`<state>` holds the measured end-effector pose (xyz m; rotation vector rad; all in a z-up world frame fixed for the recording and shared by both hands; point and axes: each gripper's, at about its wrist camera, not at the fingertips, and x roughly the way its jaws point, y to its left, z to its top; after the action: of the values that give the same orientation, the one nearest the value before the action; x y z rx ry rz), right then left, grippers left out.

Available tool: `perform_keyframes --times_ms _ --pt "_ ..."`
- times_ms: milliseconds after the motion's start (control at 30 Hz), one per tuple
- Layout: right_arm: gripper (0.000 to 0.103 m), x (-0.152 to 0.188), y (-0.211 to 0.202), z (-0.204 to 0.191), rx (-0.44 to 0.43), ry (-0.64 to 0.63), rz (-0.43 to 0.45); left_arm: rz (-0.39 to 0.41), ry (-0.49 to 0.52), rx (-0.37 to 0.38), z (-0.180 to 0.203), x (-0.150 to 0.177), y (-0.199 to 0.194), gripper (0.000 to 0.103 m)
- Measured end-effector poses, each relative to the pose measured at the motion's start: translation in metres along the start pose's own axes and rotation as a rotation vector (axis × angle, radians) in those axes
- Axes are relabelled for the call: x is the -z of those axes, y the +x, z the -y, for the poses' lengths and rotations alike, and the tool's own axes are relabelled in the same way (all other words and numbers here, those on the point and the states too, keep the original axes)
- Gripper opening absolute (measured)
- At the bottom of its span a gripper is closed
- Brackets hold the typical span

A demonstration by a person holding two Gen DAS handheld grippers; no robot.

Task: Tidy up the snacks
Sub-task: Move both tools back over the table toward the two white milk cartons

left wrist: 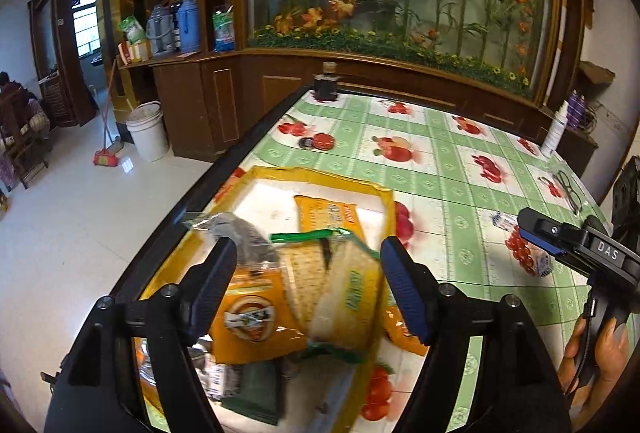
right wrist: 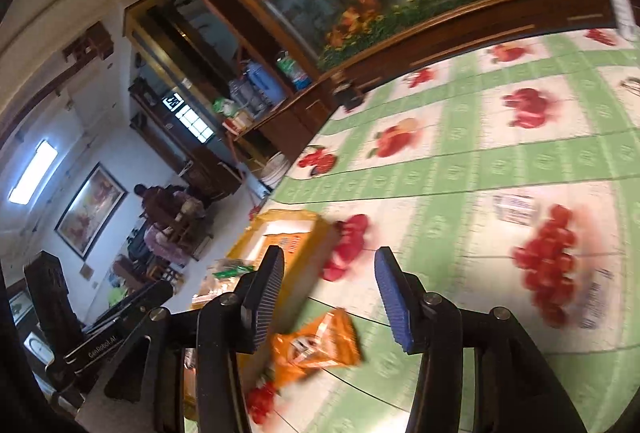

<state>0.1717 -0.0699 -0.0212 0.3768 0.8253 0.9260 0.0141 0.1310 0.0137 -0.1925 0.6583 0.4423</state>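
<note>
Left gripper (left wrist: 308, 287): lower centre of the left view, jaws apart, nothing pinched; cracker pack (left wrist: 340, 297) and orange pack (left wrist: 256, 317) lie below the gap, inside the yellow tray (left wrist: 320, 179). Tray: centre-left, on the table (left wrist: 440, 153) near its dark left edge. Right gripper (right wrist: 330, 297): lower centre of the right view, jaws parted, empty; orange snack bag (right wrist: 320, 345), blurred, on the tablecloth beneath the gap, beside the tray. Bottle (left wrist: 554, 131): right edge, upright. Dark jar (left wrist: 326, 85): far table edge.
</note>
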Motion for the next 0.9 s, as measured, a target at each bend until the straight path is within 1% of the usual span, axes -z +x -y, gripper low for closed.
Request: perform_keyframes --times_ms 33,100,167,200,233,367,500,733,900 --pt "0.063 0.002 -0.008 0.006 0.016 0.002 0.005 0.001 0.011 0.002 0.006 0.000 -0.001 0.075" --pt "0.072 0.006 -0.025 0.015 0.060 -0.005 0.025 0.007 0.033 -0.001 0.018 0.001 -0.003 0.076" --pt "0.074 0.009 -0.039 0.023 0.092 -0.019 0.041 0.011 0.056 -0.001 0.031 0.002 -0.005 0.078" --pt "0.076 0.011 -0.046 0.025 0.113 -0.028 0.046 0.013 0.067 0.002 0.037 0.003 -0.006 0.082" --pt "0.078 0.012 -0.052 0.027 0.131 -0.033 0.052 0.014 0.078 0.004 0.043 0.004 -0.006 0.083" --pt "0.079 0.017 -0.079 0.034 0.195 -0.068 0.076 0.009 0.121 0.011 0.066 0.006 -0.006 0.083" --pt "0.079 0.022 -0.099 0.041 0.253 -0.098 0.080 -0.009 0.152 0.024 0.086 0.008 -0.004 0.083" --pt "0.080 0.030 -0.118 0.056 0.297 -0.101 0.078 -0.027 0.189 0.041 0.112 0.012 -0.003 0.083" --pt "0.080 0.034 -0.120 0.063 0.316 -0.098 0.068 -0.046 0.194 0.049 0.122 0.014 0.003 0.083"
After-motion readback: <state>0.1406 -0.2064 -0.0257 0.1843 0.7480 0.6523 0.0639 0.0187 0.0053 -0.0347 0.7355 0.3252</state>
